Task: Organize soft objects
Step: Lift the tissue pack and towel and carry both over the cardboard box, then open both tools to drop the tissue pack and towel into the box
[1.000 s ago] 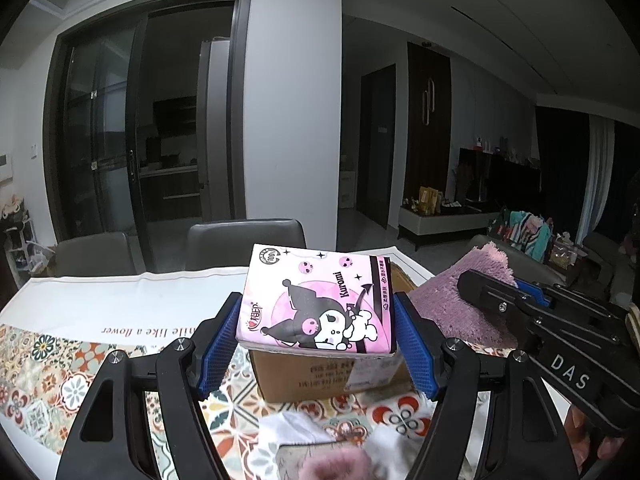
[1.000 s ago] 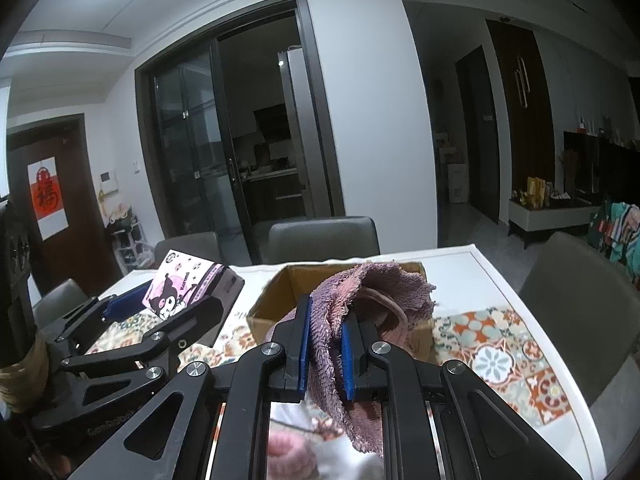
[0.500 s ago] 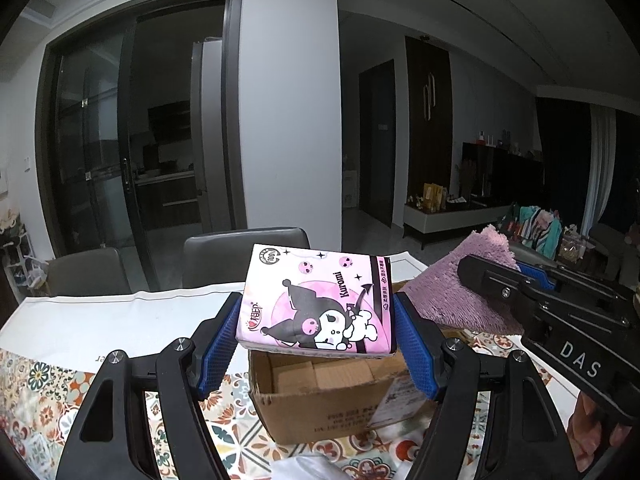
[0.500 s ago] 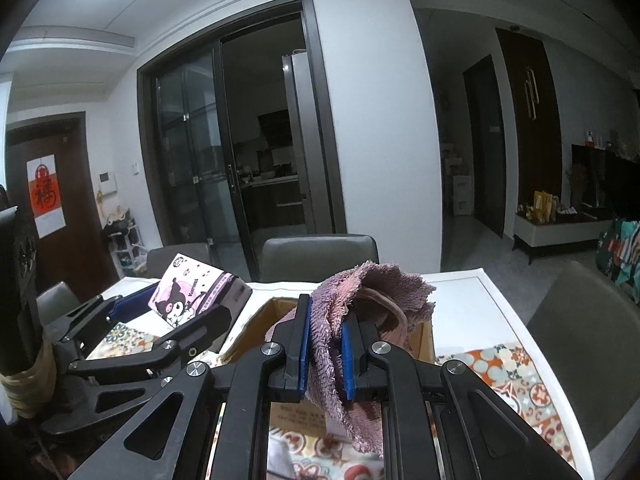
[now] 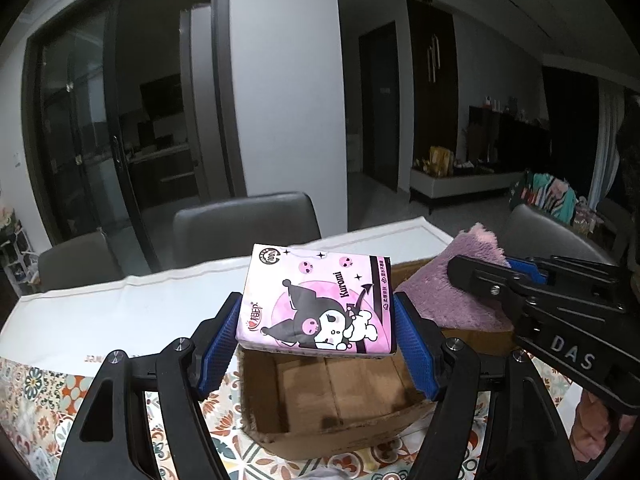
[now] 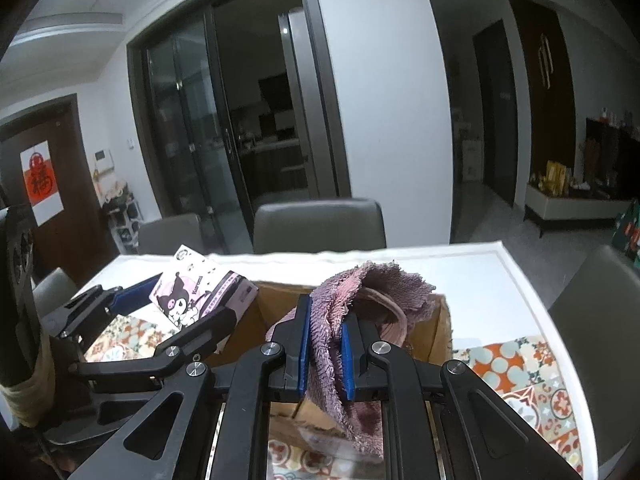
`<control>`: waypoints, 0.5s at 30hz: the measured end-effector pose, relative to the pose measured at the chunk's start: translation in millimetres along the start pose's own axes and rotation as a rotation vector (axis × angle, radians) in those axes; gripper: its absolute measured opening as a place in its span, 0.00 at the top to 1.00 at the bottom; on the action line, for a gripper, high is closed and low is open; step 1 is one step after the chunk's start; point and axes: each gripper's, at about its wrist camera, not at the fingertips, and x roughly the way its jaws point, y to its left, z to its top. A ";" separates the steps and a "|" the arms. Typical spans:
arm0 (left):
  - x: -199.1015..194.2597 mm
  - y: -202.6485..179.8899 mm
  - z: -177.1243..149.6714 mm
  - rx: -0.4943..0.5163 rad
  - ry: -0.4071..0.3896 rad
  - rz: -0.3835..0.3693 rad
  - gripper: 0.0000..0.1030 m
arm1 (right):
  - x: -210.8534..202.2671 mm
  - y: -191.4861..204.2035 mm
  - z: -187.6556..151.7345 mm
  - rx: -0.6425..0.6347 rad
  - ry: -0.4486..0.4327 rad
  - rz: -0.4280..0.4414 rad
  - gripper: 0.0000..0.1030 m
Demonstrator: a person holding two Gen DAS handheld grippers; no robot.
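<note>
My left gripper (image 5: 316,334) is shut on a pink Kuromi tissue pack (image 5: 316,300) and holds it above the near left edge of an open cardboard box (image 5: 336,396). In the right wrist view the tissue pack (image 6: 192,296) sits left of the box (image 6: 436,320). My right gripper (image 6: 325,350) is shut on a fluffy mauve towel (image 6: 372,292) that hangs over the box. In the left wrist view the towel (image 5: 452,288) and right gripper (image 5: 520,274) are over the box's right side.
The box stands on a table with a white cloth (image 5: 120,312) and a patterned tile mat (image 6: 520,368). Grey chairs (image 5: 244,224) stand behind the table, another (image 6: 592,300) at its right. A pink soft item (image 5: 592,432) lies at the right.
Both grippers have moved forward and up over the box, so its inside now shows in the left wrist view. Both grips are unchanged.
</note>
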 end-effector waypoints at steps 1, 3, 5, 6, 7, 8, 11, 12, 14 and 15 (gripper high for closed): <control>4.0 -0.8 -0.7 -0.001 0.012 -0.008 0.29 | 7.2 -4.6 -1.0 0.013 0.022 0.009 0.86; 12.9 -1.5 -2.2 -0.003 0.035 -0.020 0.29 | 18.5 -11.0 -1.3 0.034 0.060 0.017 0.86; 20.0 -2.8 -4.9 -0.007 0.060 -0.030 0.29 | 30.1 -17.5 -1.6 0.051 0.095 0.028 0.86; 24.0 -2.8 -5.7 -0.009 0.070 -0.035 0.29 | 35.6 -21.7 -3.0 0.059 0.117 0.028 0.85; 27.3 -3.1 -6.2 -0.011 0.080 -0.038 0.29 | 38.7 -23.8 -3.4 0.062 0.128 0.030 0.85; 30.3 -3.3 -7.2 -0.011 0.091 -0.038 0.29 | 42.5 -26.3 -4.9 0.062 0.145 0.031 0.85; 37.0 -2.5 -10.7 -0.012 0.118 -0.036 0.29 | 48.5 -28.5 -7.6 0.051 0.175 0.017 0.81; 38.3 -1.8 -11.8 -0.012 0.124 -0.036 0.28 | 49.5 -28.8 -8.3 0.048 0.183 0.009 0.77; 39.3 -1.2 -11.9 -0.007 0.127 -0.025 0.23 | 51.2 -30.3 -9.1 0.047 0.201 -0.013 0.72; 36.5 -1.4 -13.9 -0.003 0.122 -0.019 0.22 | 51.5 -30.7 -8.3 0.048 0.207 -0.020 0.68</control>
